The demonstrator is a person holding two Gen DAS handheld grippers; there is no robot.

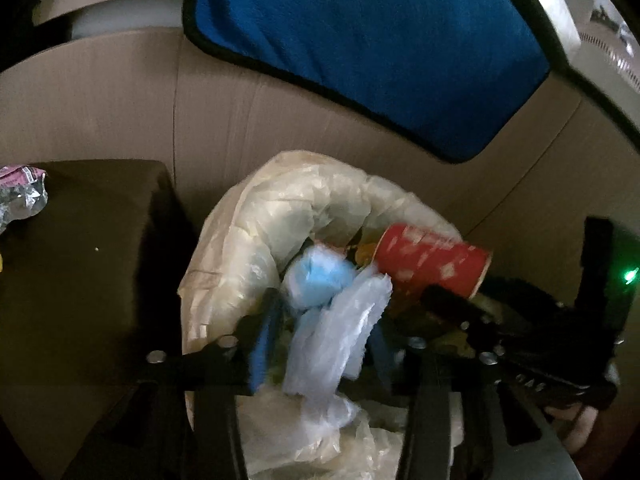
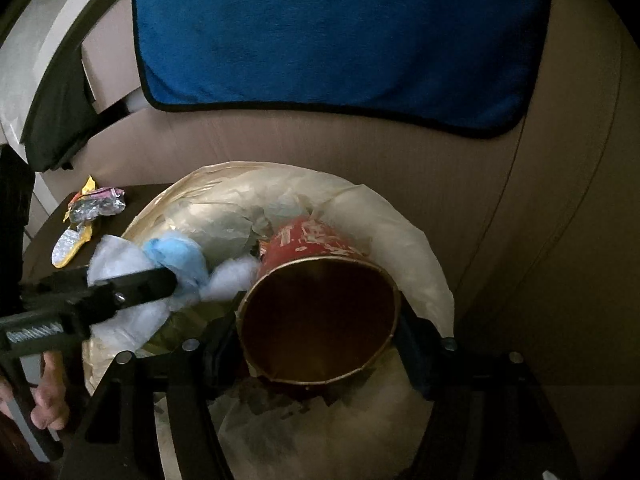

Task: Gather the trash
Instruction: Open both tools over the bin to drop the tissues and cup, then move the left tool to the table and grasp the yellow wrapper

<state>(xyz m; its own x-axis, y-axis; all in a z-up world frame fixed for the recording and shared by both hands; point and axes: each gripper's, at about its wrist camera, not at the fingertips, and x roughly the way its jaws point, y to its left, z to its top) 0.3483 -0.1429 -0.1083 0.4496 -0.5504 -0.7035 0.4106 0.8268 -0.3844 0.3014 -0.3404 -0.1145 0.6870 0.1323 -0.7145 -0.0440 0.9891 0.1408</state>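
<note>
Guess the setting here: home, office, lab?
Likely a home, a living room corner. A blue blanket drapes over a beige sofa, a lined trash bin stands in front of it, and snack wrappers lie on a dark side table.

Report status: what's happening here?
Left hand-held gripper: blue-white plastic bag between fingers. Right hand-held gripper: red cup between fingers. Both over lined bin. Nothing blocking.

Red cup [image 2: 320, 312], bag [image 1: 328, 344] over bin [image 2: 412, 240]
</note>
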